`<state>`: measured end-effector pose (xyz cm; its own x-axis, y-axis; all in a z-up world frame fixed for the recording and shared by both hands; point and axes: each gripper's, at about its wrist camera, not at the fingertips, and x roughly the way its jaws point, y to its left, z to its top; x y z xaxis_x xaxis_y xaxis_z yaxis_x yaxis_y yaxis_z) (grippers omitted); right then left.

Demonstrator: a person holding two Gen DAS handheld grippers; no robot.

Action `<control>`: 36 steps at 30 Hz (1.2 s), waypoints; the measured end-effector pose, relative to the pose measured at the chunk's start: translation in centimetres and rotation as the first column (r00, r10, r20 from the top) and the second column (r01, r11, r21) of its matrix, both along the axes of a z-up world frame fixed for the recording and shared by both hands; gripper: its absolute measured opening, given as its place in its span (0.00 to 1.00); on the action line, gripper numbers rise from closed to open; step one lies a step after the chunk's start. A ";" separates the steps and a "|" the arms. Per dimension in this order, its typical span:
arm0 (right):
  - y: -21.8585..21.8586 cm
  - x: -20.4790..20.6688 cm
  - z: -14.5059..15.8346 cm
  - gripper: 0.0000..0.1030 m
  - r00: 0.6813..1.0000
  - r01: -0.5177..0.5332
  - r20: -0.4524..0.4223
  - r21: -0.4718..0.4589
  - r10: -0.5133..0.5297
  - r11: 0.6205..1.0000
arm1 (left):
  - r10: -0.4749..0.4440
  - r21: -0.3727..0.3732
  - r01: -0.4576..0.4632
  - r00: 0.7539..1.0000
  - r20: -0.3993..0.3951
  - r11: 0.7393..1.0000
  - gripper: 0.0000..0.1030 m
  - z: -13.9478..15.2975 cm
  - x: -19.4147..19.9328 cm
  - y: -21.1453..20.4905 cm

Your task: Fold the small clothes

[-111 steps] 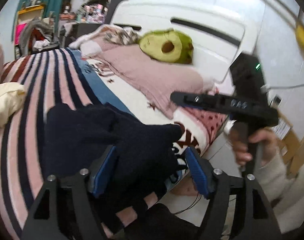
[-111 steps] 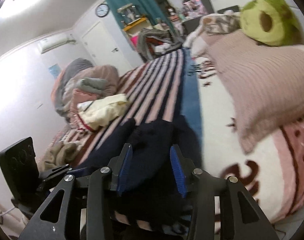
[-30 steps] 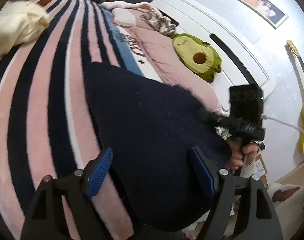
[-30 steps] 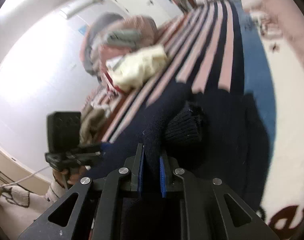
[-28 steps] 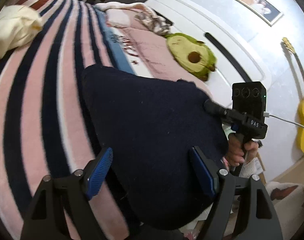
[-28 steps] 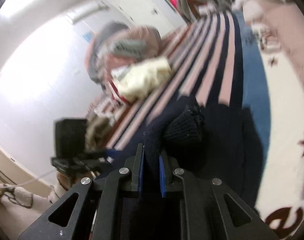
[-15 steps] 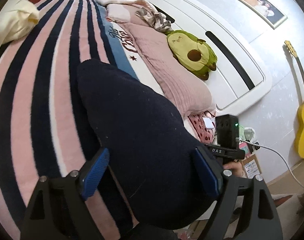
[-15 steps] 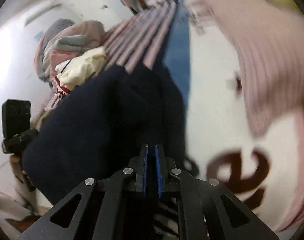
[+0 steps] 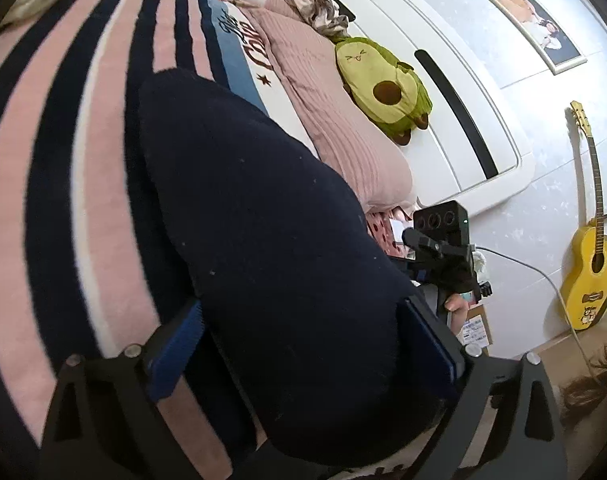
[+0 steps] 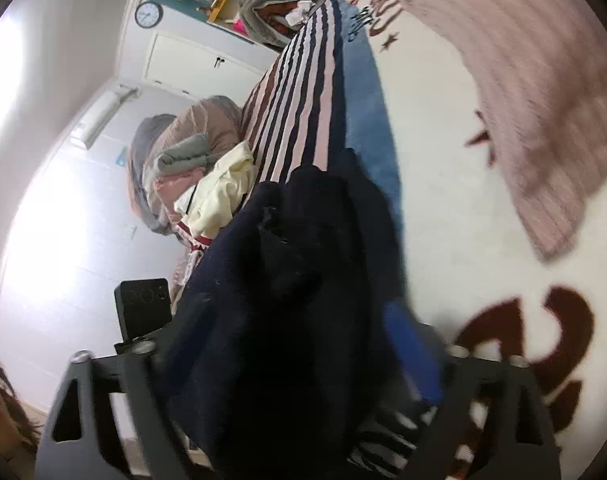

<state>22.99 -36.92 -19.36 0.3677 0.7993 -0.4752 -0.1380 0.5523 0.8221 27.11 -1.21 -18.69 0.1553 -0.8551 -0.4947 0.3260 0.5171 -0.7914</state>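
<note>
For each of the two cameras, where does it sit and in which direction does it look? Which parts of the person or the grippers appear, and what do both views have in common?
Left wrist: sits on the left gripper, looks along the bed toward the headboard; shows its own open fingers, the right gripper and a hand.
Right wrist: sits on the right gripper, looks along the striped blanket toward the clock; shows its open fingers and the left gripper.
Shared: the dark garment and the striped blanket.

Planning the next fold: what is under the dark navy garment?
The navy garment lies on the pink-and-navy striped blanket. Whatever sits directly beneath its middle is covered.
</note>
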 end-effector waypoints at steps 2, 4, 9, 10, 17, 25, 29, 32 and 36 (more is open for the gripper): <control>1.8 0.3 0.5 0.91 0.998 -0.060 0.016 -0.054 0.061 0.997 | -0.012 -0.021 0.012 1.000 -0.016 1.000 0.94 -0.5 0.2 -0.2; 3.7 0.4 0.3 0.93 0.991 -0.133 -0.007 -0.123 0.133 0.983 | -0.023 -0.043 0.022 0.999 -0.031 0.999 0.94 -1.0 0.4 -0.5; 3.8 -0.3 -0.8 0.94 0.991 -0.131 -0.049 -0.190 0.124 0.973 | -0.041 -0.087 0.037 0.998 -0.053 0.996 0.94 -1.8 0.7 -1.3; 3.3 -0.5 -1.0 0.96 0.993 -0.112 -0.063 -0.183 0.102 0.977 | -0.043 -0.091 0.037 0.997 -0.057 0.995 0.94 -1.8 0.8 -1.6; 0.8 -1.5 -2.5 0.98 0.990 -0.102 -0.094 -0.005 0.101 0.995 | -0.031 -0.079 0.028 0.999 -0.033 0.997 0.88 -1.2 0.7 -2.2; 5.8 0.2 -3.3 0.92 0.967 -0.228 -0.093 0.115 0.239 0.967 | 0.000 -0.029 0.000 1.000 0.021 1.000 0.72 0.3 -0.2 -2.2; 6.3 0.4 -3.3 0.72 0.970 -0.211 -0.084 0.167 0.227 0.963 | 0.016 -0.025 -0.014 0.999 0.048 1.000 0.70 1.1 -0.9 -1.9; 6.6 0.0 -1.8 0.60 0.973 -0.221 -0.032 0.176 0.230 0.959 | 0.021 -0.019 -0.019 0.994 0.104 1.000 0.70 2.6 -2.1 -1.6; 7.9 -0.6 0.7 0.54 0.968 -0.252 0.035 0.176 0.250 0.952 | 0.060 -0.020 -0.058 0.983 0.174 0.998 0.69 5.2 -3.7 0.3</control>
